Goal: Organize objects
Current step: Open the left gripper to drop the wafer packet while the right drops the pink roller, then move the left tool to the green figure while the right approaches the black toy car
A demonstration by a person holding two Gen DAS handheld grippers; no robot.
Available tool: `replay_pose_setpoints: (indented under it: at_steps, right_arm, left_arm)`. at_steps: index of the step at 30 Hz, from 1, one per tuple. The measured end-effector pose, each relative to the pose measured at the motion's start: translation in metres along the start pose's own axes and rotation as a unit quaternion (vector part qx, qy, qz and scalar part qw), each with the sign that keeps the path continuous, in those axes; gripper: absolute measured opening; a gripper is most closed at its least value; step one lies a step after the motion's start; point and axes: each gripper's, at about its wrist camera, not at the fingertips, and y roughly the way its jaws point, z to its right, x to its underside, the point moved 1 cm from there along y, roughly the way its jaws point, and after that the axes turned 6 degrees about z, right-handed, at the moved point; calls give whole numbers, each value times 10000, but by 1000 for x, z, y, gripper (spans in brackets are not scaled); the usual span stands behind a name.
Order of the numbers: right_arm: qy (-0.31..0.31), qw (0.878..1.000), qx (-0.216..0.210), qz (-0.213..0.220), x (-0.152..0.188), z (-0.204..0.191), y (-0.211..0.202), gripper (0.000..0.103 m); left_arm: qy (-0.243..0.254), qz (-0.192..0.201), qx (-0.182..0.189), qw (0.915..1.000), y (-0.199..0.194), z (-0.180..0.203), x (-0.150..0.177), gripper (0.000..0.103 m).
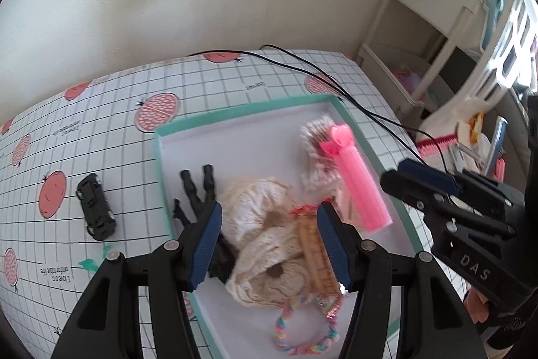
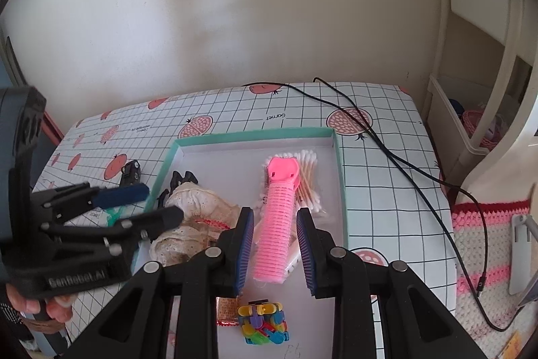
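Right claw point(image 2: 274, 249) gapes astride pink roller point(image 2: 277, 221) — tray wall point(image 2: 339, 174) near.

My left black plastic gripper point(image 1: 269, 244) has two angular arms joined by round silver screw heads, and each finger point(image 1: 206, 244) carries a ribbed dark blue pad. Seen from the right camera, its side bears pale raised lettering that reads roughly "GenRobot.AI". My right black plastic gripper point(image 2: 274, 249) is built the same way, with ribbed blue pads point(image 2: 243, 248) and silver pivots; from the left camera its body shows the letters "DAS". A dark knitted cuff point(image 1: 507, 325) covers my right wrist.
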Motion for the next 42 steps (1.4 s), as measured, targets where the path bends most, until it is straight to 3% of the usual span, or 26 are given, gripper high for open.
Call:
replay_pose_setpoints:
  at_steps: [7, 10, 16, 19, 21, 28, 31, 42]
  right_arm:
    - [-15, 10000, 9, -83, 4, -2, 7, 32]
    - [-39, 10000, 49, -78, 4, -4, 8, 37]
    - [-4, 10000, 93, -35, 5, -8, 11, 55]
    - [38, 10000, 77, 0, 4, -9, 13, 66]
    - [42, 10000, 73, 15, 3, -11, 13, 69]
    - [49, 10000, 44, 27, 5, -14, 18, 95]
    - [24, 10000, 66, 71, 5, -15, 17, 102]
    - [97, 9999, 54, 107, 1, -13, 16, 103]
  left_arm:
    - [-130, 284, -295, 9991, -3, -15, -5, 62]
    - [-112, 393, -392, 9984, -4, -18, -6, 84]
    - [-232, 530, -484, 9971, -9, -34, -7, 88]
    - [-339, 547, -514, 9966, -10, -45, -7, 103]
    - [-387, 599, -553, 9959, -13, -51, -7, 103]
    - [-556, 711, -639, 9939, -22, -72, -9, 103]
    - [-625, 720, -670, 9932, -25, -82, -10, 103]
    - [-666, 681, -779, 9924, -37, -111, -9, 103]
